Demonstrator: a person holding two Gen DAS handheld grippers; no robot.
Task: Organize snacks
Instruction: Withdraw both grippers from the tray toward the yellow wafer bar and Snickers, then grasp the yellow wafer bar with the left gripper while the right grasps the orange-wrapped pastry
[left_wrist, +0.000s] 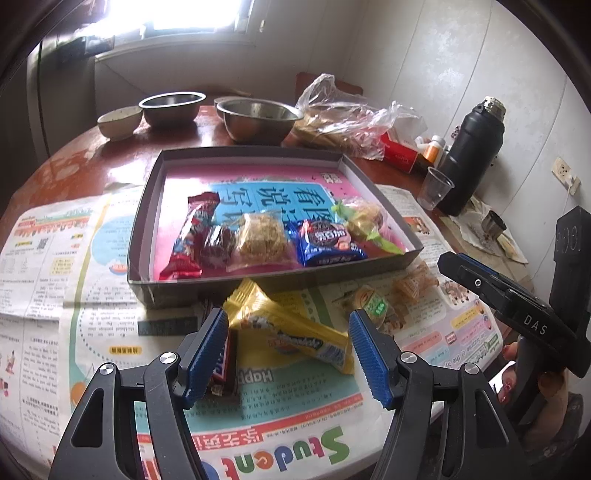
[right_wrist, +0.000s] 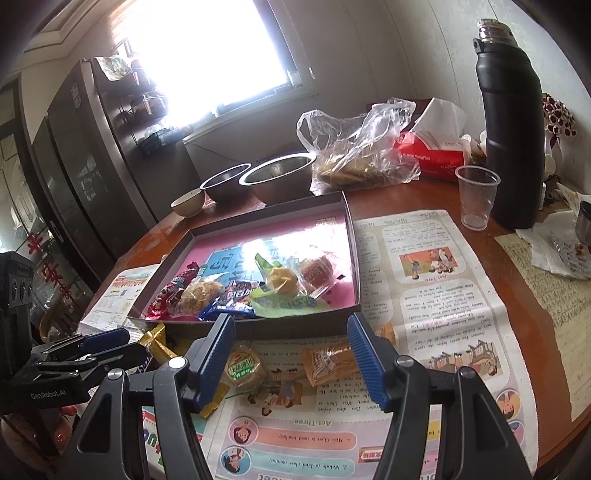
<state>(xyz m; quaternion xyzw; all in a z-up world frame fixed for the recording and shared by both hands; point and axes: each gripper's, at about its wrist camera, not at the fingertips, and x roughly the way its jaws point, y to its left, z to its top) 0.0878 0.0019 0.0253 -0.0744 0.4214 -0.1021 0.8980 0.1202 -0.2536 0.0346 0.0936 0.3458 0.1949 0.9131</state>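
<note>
A shallow dark box with a pink and blue printed floor sits open on the newspaper, and along its near wall lie a red bar, a dark red sweet, a clear-wrapped golden crispy cake, a blue packet, a green-wrapped yellow pastry and, seen from the right wrist, a clear-wrapped reddish sweet. In front of the box, on the newspaper, a long yellow packet lies aslant, one end propped on a dark chocolate bar. Further right rest a round cake with a green label and an orange wafer packet, close together but apart.
</note>
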